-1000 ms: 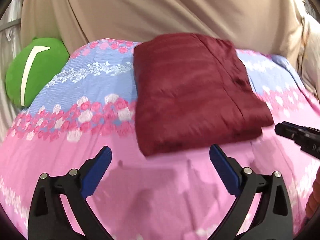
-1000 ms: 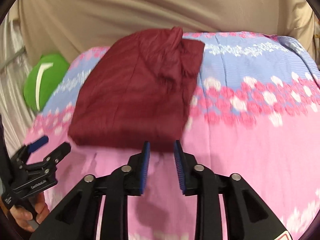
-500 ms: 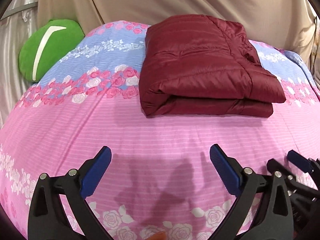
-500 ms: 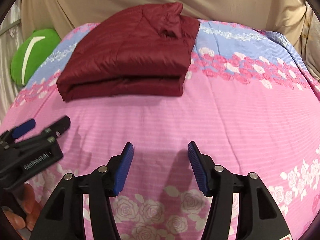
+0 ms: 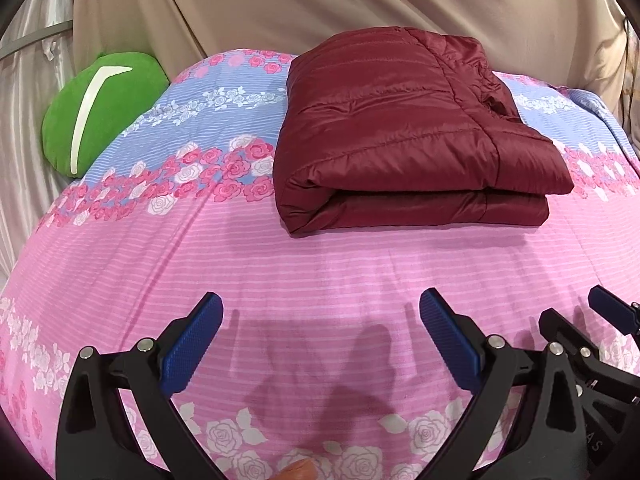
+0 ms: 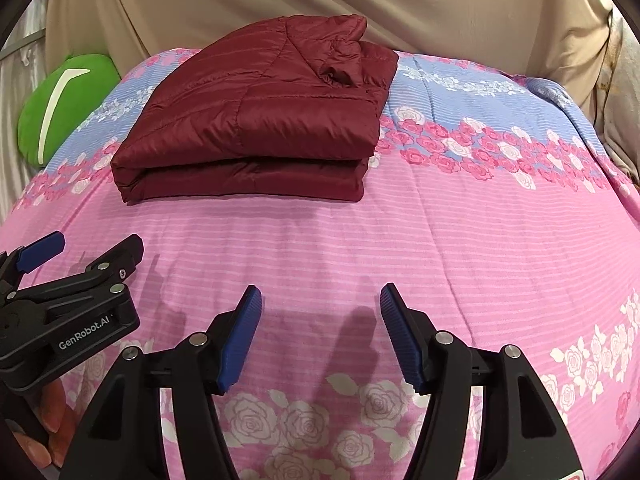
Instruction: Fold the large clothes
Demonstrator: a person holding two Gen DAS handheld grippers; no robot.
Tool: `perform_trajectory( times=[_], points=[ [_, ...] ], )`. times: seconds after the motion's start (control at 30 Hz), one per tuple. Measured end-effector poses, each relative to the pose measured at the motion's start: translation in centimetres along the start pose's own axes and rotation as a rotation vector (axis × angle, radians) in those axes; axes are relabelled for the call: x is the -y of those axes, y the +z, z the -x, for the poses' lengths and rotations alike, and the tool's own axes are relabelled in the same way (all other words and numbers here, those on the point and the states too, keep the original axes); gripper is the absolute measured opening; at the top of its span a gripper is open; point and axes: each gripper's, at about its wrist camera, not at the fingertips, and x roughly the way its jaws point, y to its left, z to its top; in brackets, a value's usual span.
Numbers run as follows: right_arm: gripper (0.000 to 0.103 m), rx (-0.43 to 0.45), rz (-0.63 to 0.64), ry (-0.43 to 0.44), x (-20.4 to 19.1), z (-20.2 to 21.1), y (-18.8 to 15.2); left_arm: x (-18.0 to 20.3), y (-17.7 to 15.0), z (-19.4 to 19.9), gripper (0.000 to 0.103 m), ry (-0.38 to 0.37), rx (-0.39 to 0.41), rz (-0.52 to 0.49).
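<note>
On the pink rose-printed bedspread (image 5: 320,264) the dark red quilted puffer jacket (image 5: 404,132) lies folded, well apart from the wide-spread, empty left gripper (image 5: 320,336) and the just-widened, empty right gripper (image 6: 320,332), so folding looks finished; next, probably only tidying its bunched corner.

One legible marking was present: "GenRobot.AI", printed in white on the black body of the left gripper (image 6: 76,258), as seen from the right wrist view. Partial letters on the right gripper (image 5: 576,316) body could not be read.
</note>
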Motion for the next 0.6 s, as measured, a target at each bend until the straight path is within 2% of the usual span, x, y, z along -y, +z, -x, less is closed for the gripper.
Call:
perform_trajectory(
  times=[0.6],
  points=[
    [0.062,0.015,0.011,-0.003,-0.44,0.21,-0.06,0.79,-0.21,0.29,0.096,0.010,0.012,-0.030]
  ],
)
